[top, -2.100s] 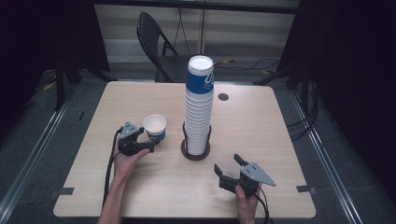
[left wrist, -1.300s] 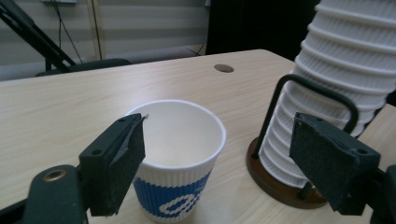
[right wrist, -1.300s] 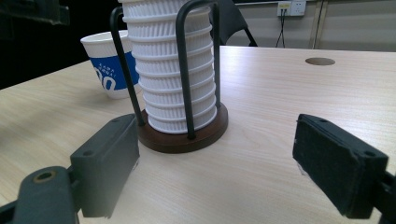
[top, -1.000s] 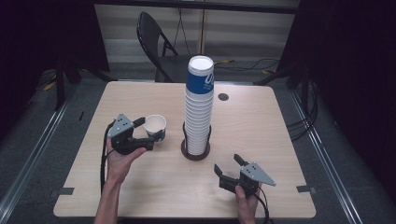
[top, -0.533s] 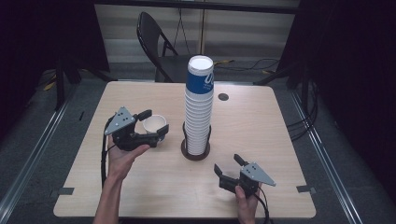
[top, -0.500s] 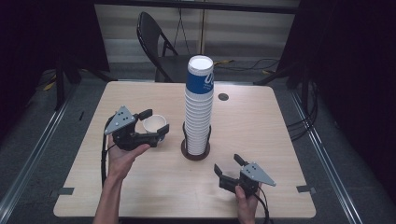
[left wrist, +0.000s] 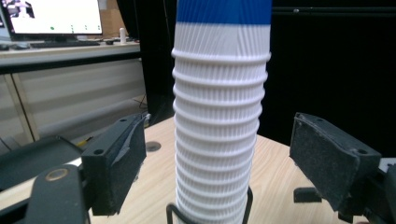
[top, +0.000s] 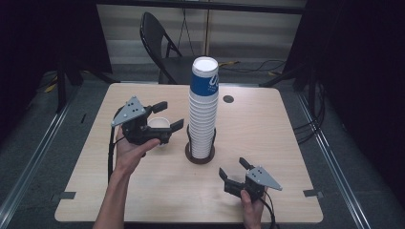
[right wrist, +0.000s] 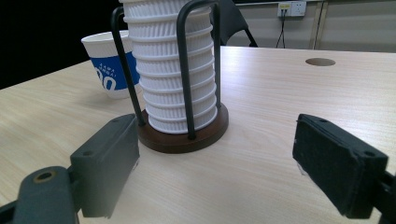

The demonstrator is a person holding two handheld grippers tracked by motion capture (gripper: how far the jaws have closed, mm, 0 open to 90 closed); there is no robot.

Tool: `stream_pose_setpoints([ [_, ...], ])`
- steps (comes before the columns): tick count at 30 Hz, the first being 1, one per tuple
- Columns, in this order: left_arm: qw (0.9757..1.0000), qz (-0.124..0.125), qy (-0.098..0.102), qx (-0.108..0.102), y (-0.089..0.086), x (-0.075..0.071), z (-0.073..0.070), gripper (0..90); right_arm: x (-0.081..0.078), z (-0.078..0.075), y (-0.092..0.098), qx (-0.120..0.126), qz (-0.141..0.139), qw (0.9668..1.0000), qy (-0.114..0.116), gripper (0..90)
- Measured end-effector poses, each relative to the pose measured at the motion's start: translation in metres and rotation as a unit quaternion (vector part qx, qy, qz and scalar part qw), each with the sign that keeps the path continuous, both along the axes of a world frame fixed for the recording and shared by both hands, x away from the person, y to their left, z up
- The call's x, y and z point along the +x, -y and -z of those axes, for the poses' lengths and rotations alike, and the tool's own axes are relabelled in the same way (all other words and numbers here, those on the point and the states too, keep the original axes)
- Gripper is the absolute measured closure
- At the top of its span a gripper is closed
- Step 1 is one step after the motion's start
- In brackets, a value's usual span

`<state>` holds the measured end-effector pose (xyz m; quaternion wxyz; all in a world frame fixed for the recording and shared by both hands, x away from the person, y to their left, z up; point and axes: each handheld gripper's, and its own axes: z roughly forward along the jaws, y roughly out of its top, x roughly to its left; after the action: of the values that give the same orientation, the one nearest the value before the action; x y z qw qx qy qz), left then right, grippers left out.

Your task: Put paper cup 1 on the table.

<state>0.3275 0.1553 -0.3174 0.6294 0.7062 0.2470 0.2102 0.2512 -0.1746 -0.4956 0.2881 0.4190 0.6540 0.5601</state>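
At the left of the table (top: pixel 267 133), the left gripper (top: pixel 172 114) hovers in a person's hand above 1 loose paper cup (top: pixel 157 123). Its jaws are spread and have just been closing a little, with nothing between them. In the left gripper view the 2 pads frame the tall stack of cups (left wrist: pixel 219 116) farther off, touching nothing.

The loose cup, white with a blue band, stands upright on the table just left of the stack (top: pixel 204 109), which sits in a wire holder on a round wooden base (top: pixel 199 156) and rises well above the wires.

At the right, nearer the person, the right gripper (top: pixel 232 167) rests low at the table with its jaws wide apart and empty, aimed at the holder.

The likely risks lie on the left:
- **Tipped cup** – a descent slightly off centre could catch the light cup's rim with a pad and tip it or push it against the holder.
- **Crushed cup** – a hard pinch could crush its thin wall.
- **Toppled stack** – a careless sweep toward the stack could strike its unsupported upper part and topple cups across the table.
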Motion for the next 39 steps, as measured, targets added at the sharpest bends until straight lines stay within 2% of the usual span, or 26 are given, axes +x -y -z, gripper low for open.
stream_pose_setpoints([
  [8,0.9996,0.014,-0.013,-0.02,0.011,0.014,-0.02,18.5,0.0,0.0,0.0,0.0,0.0,1.0,0.0,14.2],
  [12,0.9997,0.014,-0.012,-0.013,0.016,0.017,-0.026,18.3,0.0,0.0,0.0,0.001,0.0,1.0,0.0,14.1],
  [17,0.9998,0.022,0.0,-0.004,0.026,0.021,-0.037,16.4,0.0,0.0,0.001,0.002,0.0,1.0,0.001,14.2],
  [22,0.9998,0.02,0.0,-0.007,0.03,0.026,-0.04,15.5,0.0,0.0,0.001,0.005,0.0,1.0,-0.001,14.2],
  [26,0.9998,0.02,0.003,0.004,0.035,0.029,-0.044,15.3,0.0,0.0,0.001,0.004,-0.001,1.0,0.0,14.2],
  [28,0.9996,0.017,0.013,0.02,0.04,0.031,-0.049,15.3,0.0,0.0,0.001,0.004,-0.001,1.0,0.0,14.2],
  [31,0.9997,0.019,0.01,0.012,0.044,0.032,-0.052,15.4,-0.001,0.0,0.001,0.002,-0.002,1.0,0.002,14.4],
  [36,0.9996,0.019,0.016,0.013,0.052,0.035,-0.058,15.3,-0.001,0.0,0.001,0.002,-0.002,1.0,0.002,14.4],
  [39,0.9997,0.02,0.001,0.014,0.058,0.045,-0.061,15.3,-0.001,0.0,0.001,0.001,-0.002,1.0,0.003,14.4],
])
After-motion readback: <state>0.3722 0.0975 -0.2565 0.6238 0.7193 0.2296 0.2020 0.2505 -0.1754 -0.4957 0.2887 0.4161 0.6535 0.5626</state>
